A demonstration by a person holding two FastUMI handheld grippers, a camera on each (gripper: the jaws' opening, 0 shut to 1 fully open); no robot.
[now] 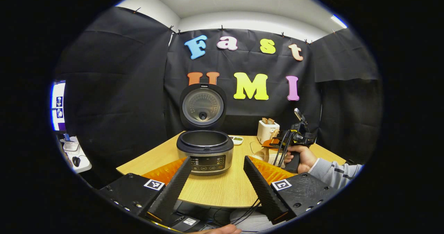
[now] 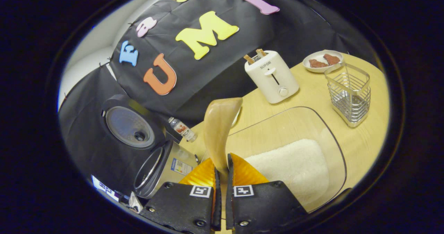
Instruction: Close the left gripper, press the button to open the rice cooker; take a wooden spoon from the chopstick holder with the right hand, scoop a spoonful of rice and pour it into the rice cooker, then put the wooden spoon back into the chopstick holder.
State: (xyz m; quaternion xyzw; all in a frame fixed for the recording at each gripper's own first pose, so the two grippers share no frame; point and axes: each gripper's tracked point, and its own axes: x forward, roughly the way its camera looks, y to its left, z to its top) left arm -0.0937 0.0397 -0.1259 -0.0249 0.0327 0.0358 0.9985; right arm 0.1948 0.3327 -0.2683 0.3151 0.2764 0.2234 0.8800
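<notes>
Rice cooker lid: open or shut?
Open. The lid stands upright behind the rice cooker, whose inner pot is exposed.

The light wooden table (image 2: 367, 137) holds a silver rice cooker (image 1: 205, 152), a white toaster (image 2: 272, 75), a wire chopstick holder (image 2: 348, 92), a small white plate (image 2: 321, 61) and a clear tub of rice (image 2: 295, 147).

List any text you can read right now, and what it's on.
"SUPOR": on the front of the toaster.
Cooker button panel: print too small to read.
Sticker on the cooker's side: too small to read.
Bottle label: blurred.
Screen at the far left: too small to read.
</notes>
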